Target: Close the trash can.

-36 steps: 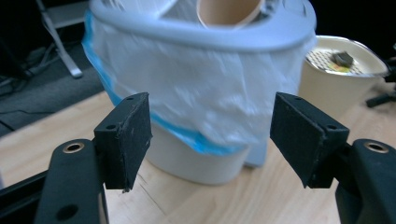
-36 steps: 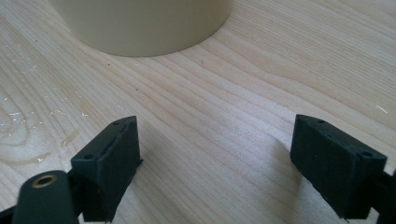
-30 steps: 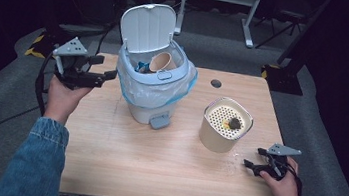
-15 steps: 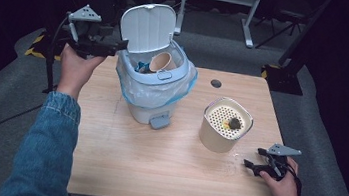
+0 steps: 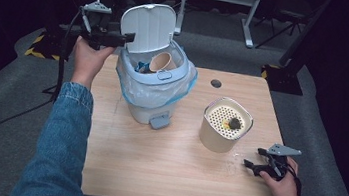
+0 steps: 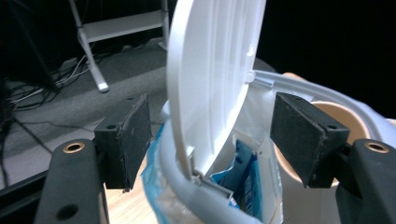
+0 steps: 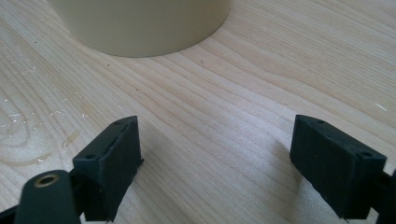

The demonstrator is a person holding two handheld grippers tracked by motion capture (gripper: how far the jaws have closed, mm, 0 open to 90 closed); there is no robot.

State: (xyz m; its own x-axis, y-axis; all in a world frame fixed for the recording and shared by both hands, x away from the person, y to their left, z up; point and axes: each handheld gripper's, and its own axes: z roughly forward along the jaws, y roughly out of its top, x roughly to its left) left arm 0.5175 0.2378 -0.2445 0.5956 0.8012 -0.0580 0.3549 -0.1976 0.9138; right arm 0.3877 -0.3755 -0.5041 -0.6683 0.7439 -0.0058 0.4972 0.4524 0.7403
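High view, left tool [image 5: 128, 36] raised, wide apart astride upright bin lid [image 5: 148, 27].

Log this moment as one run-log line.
left tool: open, jaws astride raised bin lid | right tool: open, resting on table near beige container

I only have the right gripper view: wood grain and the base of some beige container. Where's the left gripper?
Observer: The left gripper is up at the raised lid of the white bin; its jaws are open with the lid's edge between them.
Operator: Gripping the lid?
Observer: No. In the left gripper view both pads stand clear of the lid.
Operator: What's in the bin?
Observer: A paper cup and blue packaging, inside a clear liner bag.
Operator: And my beige container?
Observer: A perforated insert on top holds a dark lump.
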